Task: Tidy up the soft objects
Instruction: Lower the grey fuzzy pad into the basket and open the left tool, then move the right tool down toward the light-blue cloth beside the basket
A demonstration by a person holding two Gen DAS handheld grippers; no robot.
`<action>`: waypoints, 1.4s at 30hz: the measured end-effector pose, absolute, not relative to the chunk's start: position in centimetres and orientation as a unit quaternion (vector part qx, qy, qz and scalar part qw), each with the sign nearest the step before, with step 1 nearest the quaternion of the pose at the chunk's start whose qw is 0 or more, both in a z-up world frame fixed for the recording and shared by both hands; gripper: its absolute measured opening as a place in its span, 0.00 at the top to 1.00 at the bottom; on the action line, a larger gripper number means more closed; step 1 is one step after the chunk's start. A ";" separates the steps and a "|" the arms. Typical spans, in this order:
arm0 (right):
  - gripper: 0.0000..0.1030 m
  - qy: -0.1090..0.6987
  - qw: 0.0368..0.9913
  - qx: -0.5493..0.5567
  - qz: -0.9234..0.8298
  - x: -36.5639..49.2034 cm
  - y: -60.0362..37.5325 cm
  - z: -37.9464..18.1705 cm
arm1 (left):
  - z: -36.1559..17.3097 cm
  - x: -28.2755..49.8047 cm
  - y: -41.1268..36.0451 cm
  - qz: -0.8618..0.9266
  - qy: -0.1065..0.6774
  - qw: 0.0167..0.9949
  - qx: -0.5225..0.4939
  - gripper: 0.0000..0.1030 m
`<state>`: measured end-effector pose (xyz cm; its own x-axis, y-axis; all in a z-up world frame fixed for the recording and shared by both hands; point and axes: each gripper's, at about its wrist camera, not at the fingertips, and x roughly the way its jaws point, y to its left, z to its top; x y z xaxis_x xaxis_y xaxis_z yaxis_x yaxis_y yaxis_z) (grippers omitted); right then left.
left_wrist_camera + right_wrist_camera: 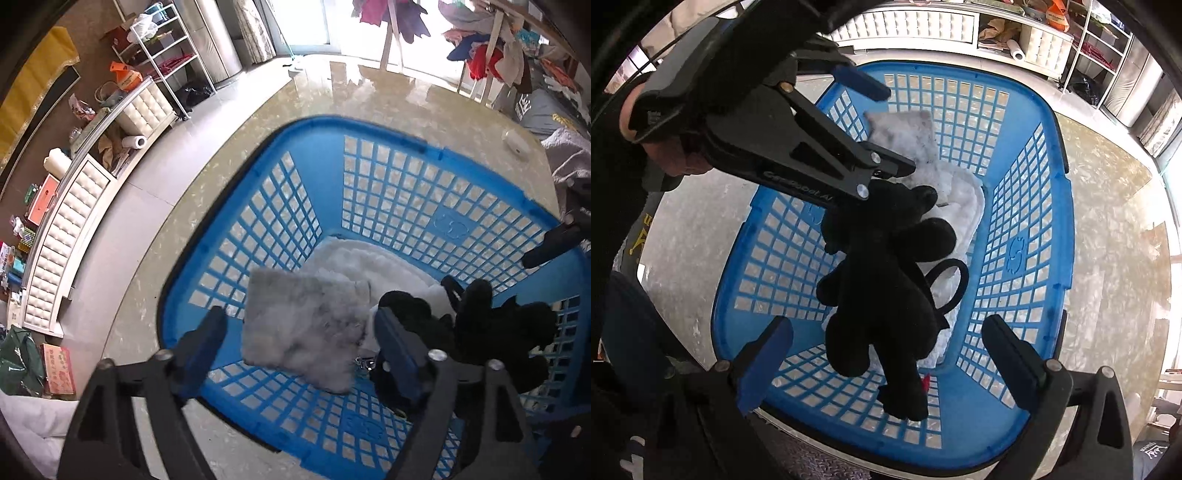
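A blue lattice basket (369,127) stands on the floor and also shows in the right wrist view (1052,206). Inside lie a grey fluffy cloth (303,328), a white fluffy cloth (354,258) and a black plush toy (882,280). My left gripper (301,336) is open over the basket. Its right finger touches the plush (491,325), and in the right wrist view its fingers (886,92) stand wide apart above the plush's head. My right gripper (886,354) is open and empty above the plush's lower end.
A white tufted cabinet (74,206) with clutter runs along the left wall. A white wire shelf (166,48) stands behind it. A clothes rack (491,48) with hanging garments stands at the far right. The floor is glossy marble.
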<state>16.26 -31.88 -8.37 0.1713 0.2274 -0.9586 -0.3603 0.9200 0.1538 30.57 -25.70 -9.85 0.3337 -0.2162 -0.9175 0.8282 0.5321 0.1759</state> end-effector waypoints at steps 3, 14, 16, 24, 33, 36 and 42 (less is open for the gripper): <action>0.00 0.615 0.764 -0.052 0.190 16.2 -31.9 -8.3 | -8.9 30.6 -25.3 -0.344 0.464 0.748 0.327 0.14; 0.00 0.615 0.771 -0.041 0.159 16.5 -32.0 -7.0 | -3.8 27.3 -19.3 -0.319 0.455 0.781 0.284 0.11; 0.00 0.612 0.774 -0.047 0.155 16.4 -31.5 -6.4 | -3.4 26.5 -18.2 -0.312 0.455 0.787 0.277 0.11; 0.00 0.575 0.802 -0.085 0.140 15.9 -27.2 -2.5 | -2.9 22.8 -12.1 -0.262 0.465 0.813 0.234 0.11; 0.00 0.544 0.825 -0.073 0.133 16.6 -21.7 -1.9 | -3.4 19.8 -5.0 -0.177 0.469 0.849 0.168 0.11; 0.00 0.535 0.831 -0.076 0.132 16.9 -19.7 -1.8 | -3.9 19.7 -2.4 -0.144 0.477 0.856 0.141 0.11; 0.01 0.535 0.827 -0.105 0.140 18.4 -15.3 -3.0 | -5.1 19.8 2.0 -0.107 0.485 0.863 0.091 0.11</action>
<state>18.43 -15.34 -3.03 0.3896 0.1183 -0.9134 -0.3435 0.9388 -0.0249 19.75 1.96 -5.13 0.5061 -0.0969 -0.8570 0.2734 0.9605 0.0528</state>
